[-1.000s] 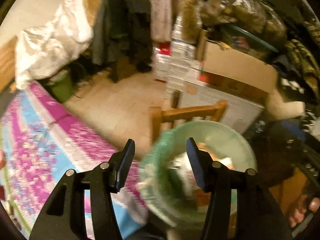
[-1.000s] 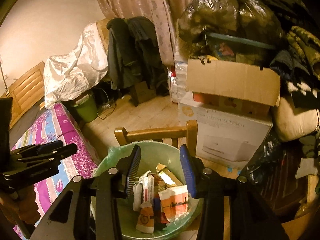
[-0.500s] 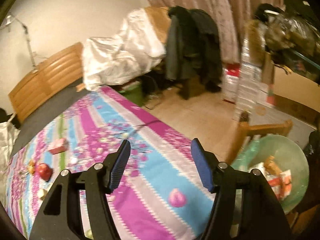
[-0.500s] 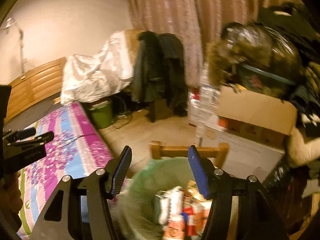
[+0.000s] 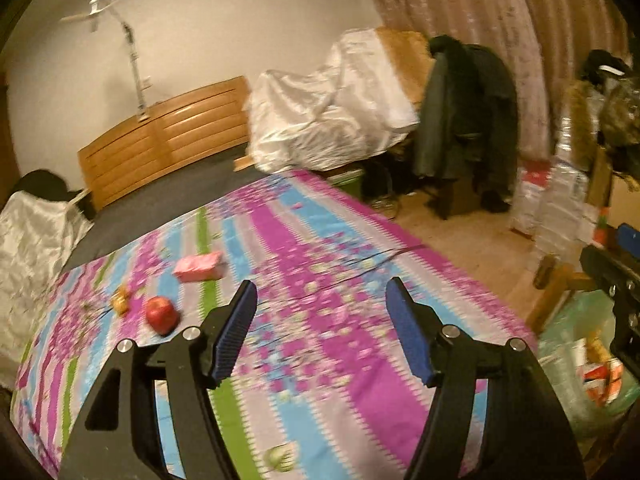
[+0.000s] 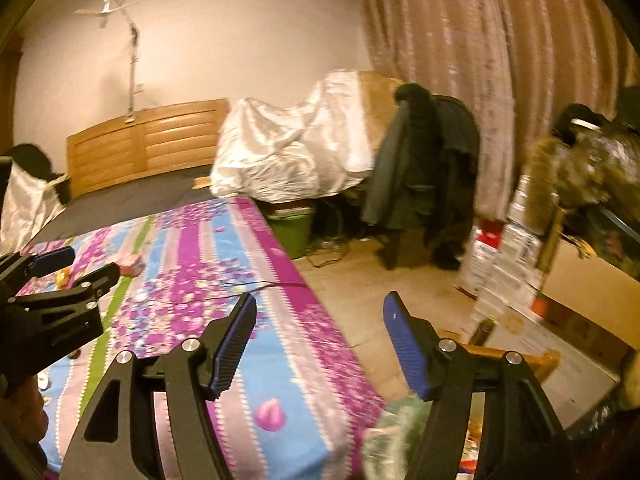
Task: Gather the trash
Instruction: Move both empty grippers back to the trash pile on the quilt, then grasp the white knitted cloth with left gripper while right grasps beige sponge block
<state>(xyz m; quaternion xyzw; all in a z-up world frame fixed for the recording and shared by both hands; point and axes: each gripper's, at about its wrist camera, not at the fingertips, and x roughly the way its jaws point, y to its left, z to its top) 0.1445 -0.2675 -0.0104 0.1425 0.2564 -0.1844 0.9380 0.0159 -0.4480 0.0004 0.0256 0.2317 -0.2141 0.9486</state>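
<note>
My left gripper (image 5: 320,300) hangs over a table with a purple, blue and green flowered cloth (image 5: 340,344); its jaws are opening and nothing is between them. On the cloth to the left lie a pink packet (image 5: 199,266), a red apple (image 5: 162,314) and a small yellowish wrapper (image 5: 120,300). The trash bin with a green liner (image 5: 580,364) holds several wrappers at the right edge. My right gripper (image 6: 318,308) is above the table's right edge, its jaws opening and empty. The bin's liner (image 6: 394,436) shows below it. The left gripper (image 6: 80,266) shows at the left.
A wooden chair (image 6: 516,356) stands by the bin, with cardboard boxes (image 6: 580,312) behind it. Dark coats (image 6: 424,184) hang over a chair past bare floor. A white-covered heap (image 6: 292,156), a green tub (image 6: 294,228) and a wooden headboard (image 5: 168,140) stand at the back.
Both views have swung left, from above the trash bin to the flowered table. Both grippers' jaws stand wider apart than before.
</note>
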